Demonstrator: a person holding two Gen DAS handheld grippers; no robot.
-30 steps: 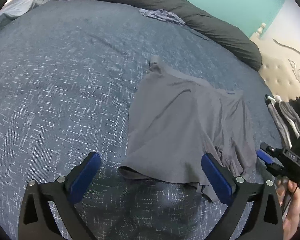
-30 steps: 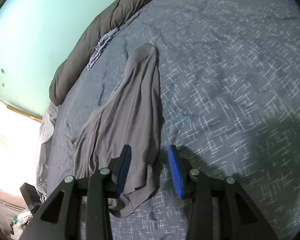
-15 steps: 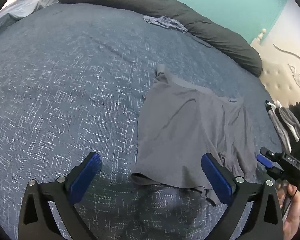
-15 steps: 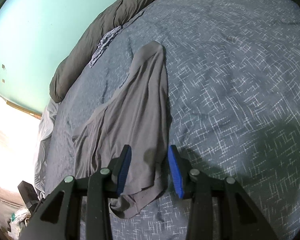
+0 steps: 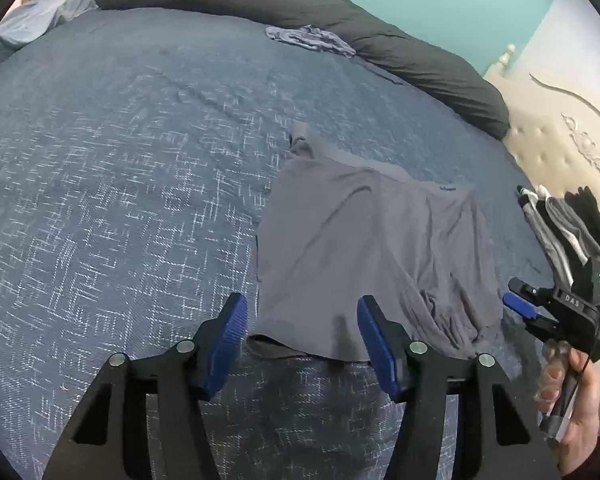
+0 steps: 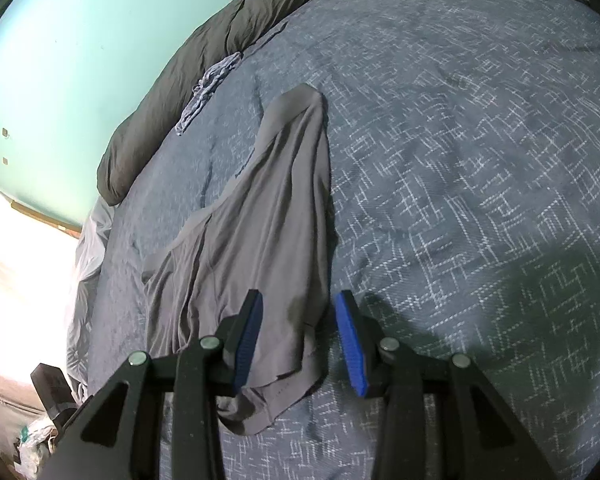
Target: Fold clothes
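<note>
The grey shorts (image 5: pixel 364 256) lie spread and still unfolded on the blue bed (image 5: pixel 120 200), so folding has barely begun. The left claw (image 5: pixel 300 344) is closing, its jaws straddling the near hem without pressing it. The right claw (image 6: pixel 298 344), partly open, brackets the other hem corner, gripping nothing.

White letters "DAS" on the right claw (image 5: pixel 518 310), seen from the left wrist

Left hand-held gripper (image 5: pixel 302 340) closing; right hand-held gripper (image 6: pixel 298 338) parted.
</note>
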